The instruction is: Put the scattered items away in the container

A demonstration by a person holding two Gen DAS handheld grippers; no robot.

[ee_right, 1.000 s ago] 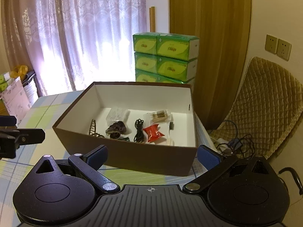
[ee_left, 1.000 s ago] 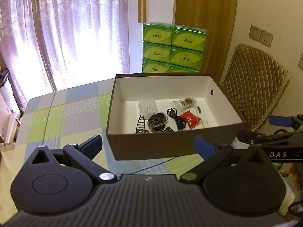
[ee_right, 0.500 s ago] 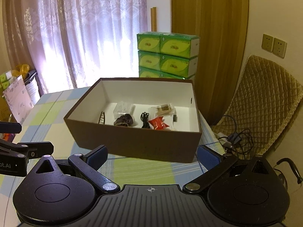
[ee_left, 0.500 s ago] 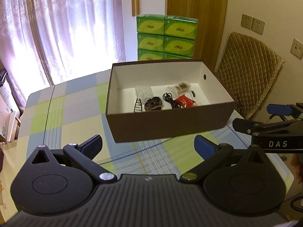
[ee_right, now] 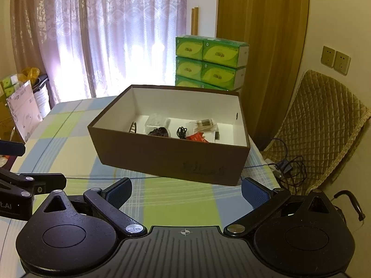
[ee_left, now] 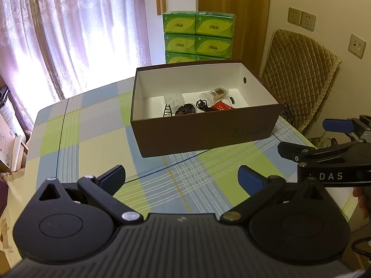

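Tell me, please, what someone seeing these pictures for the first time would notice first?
Probably the open brown box in the middle of the checked tablecloth, its white inside holding small things such as a red packet and a coiled black cable. Next, the green tissue packs stacked behind it. Both tongs, left and right, hang open and empty.

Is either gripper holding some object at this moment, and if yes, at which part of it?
Nothing is held. The left gripper and the right gripper are both open and empty, short of the brown box.
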